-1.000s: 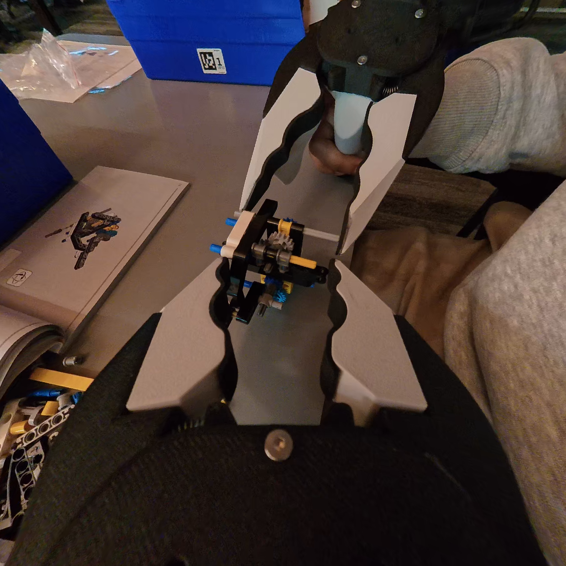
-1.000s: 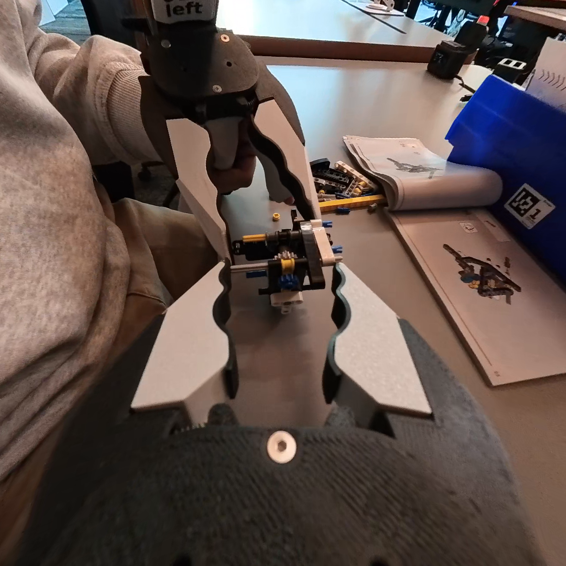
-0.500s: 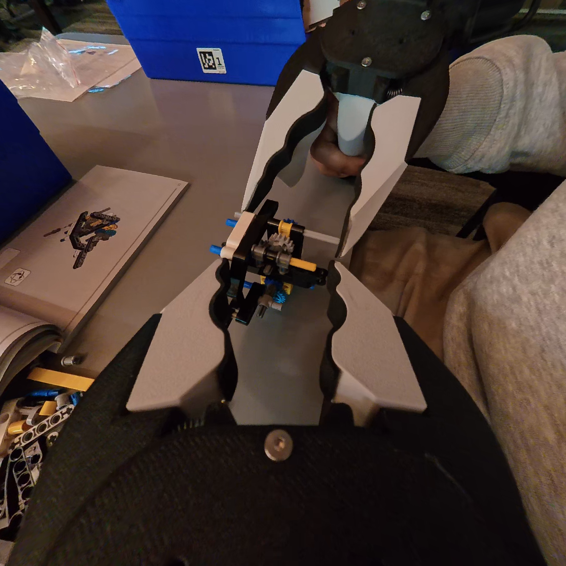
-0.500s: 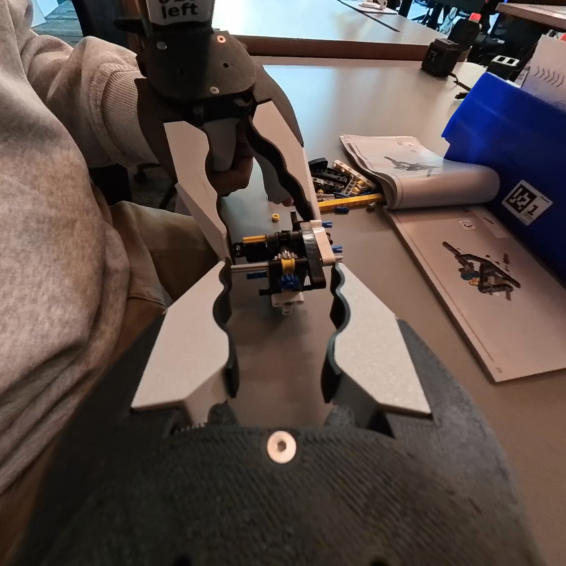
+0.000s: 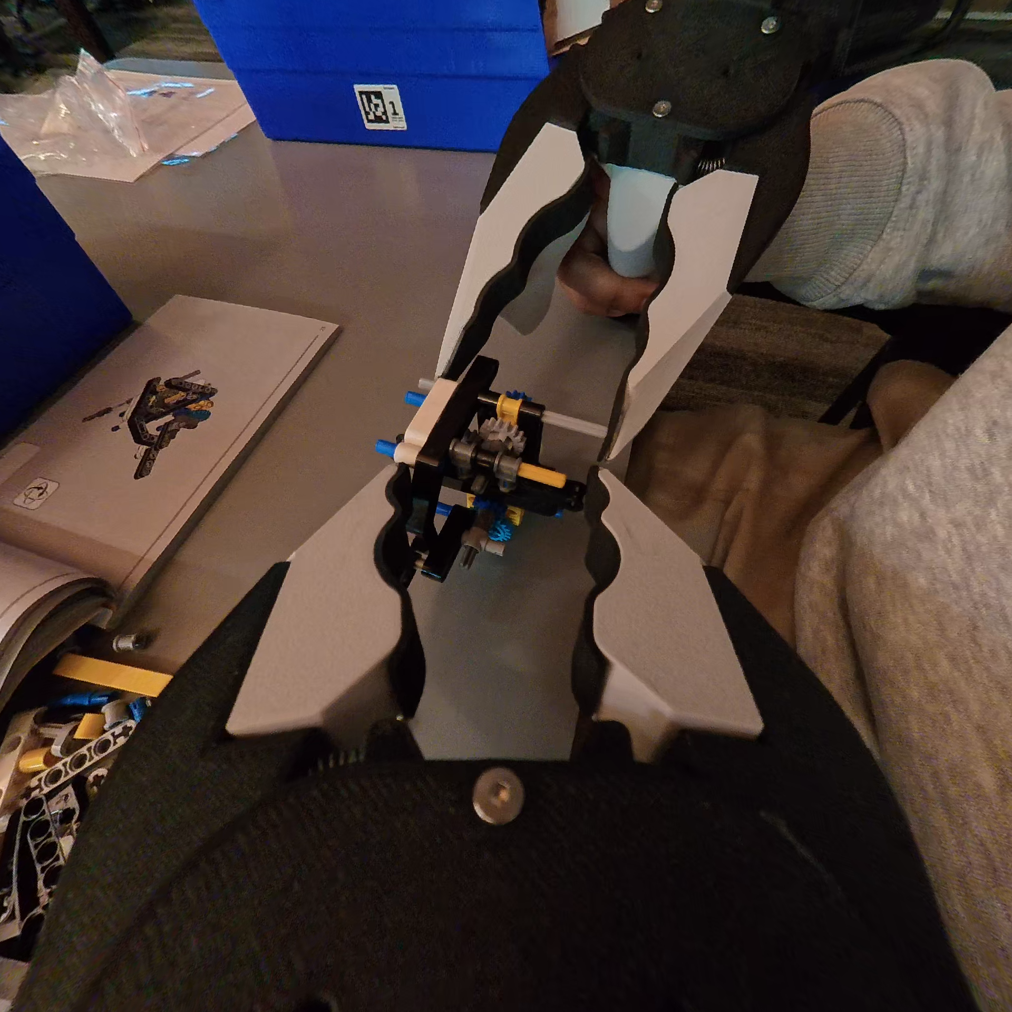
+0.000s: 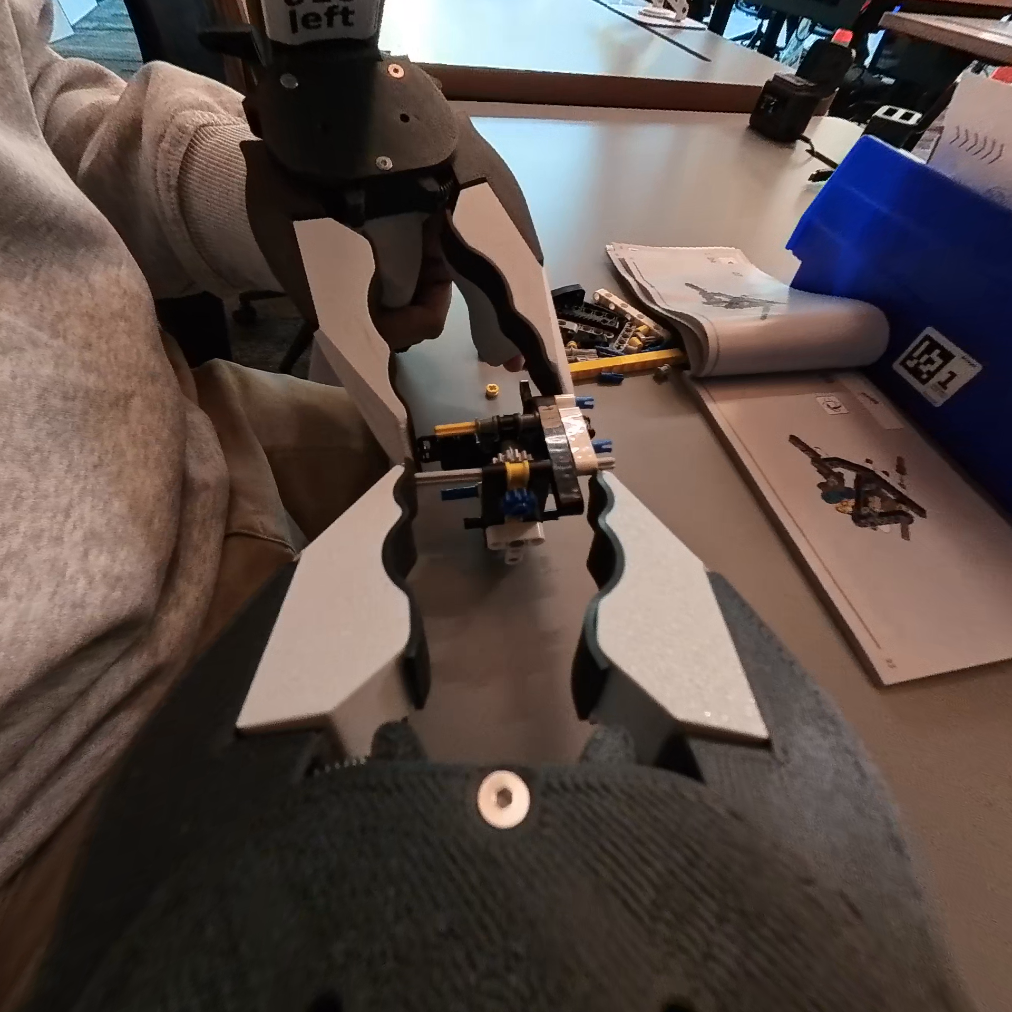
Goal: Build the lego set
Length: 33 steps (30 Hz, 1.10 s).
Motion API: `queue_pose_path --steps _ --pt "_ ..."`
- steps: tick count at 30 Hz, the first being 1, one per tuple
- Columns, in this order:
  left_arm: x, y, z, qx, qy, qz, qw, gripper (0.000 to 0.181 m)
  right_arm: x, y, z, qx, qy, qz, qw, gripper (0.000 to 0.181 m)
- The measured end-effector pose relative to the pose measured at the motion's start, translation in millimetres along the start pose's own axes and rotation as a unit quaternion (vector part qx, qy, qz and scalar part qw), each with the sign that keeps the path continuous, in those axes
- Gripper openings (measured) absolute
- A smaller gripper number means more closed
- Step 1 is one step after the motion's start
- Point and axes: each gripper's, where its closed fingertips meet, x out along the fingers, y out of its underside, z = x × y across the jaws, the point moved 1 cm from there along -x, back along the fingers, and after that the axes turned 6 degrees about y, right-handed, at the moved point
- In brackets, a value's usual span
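Note:
A small lego assembly [image 5: 482, 465] of black beams, grey and blue gears, yellow and grey axles and a white block is held between both grippers just above the grey table [image 5: 306, 230]. My left gripper [image 5: 493, 479] is shut on it, one finger on the black frame and the other at the black beam's end. My right gripper [image 5: 525, 416] faces it from the far side, its tips on the two ends of the grey axle. In the right wrist view the assembly [image 6: 520, 471] sits between my right gripper [image 6: 501, 473] and the left gripper [image 6: 482, 424].
An open instruction booklet [image 5: 164, 427] lies left, with a pile of loose parts [image 5: 60, 734] beside it. Blue bins [image 5: 383, 65] stand at the back and left. A clear bag [image 5: 93, 109] lies far left. A small yellow piece [image 6: 493, 389] lies on the table. The person's lap borders the table edge.
Both grippers keep their hold on the assembly. The pair has shifted only very slightly; nothing was let go or picked up.

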Motion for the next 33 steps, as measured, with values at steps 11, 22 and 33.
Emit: queue_pose_path --steps 11,22,33 --pt "-0.3 0.2 0.1 0.004 -0.003 0.001 1.0 0.062 0.1 -0.2 -0.1 -0.002 0.001 0.0 1.0 0.063" --pt "-0.7 0.3 0.3 0.005 -0.005 0.001 1.0 0.062 0.1 0.3 -0.3 -0.004 0.001 0.002 1.0 0.062" --pt "-1.4 -0.5 1.2 0.003 -0.007 0.0 1.0 0.061 -0.7 0.1 -3.3 0.009 -0.002 0.001 1.0 0.063"
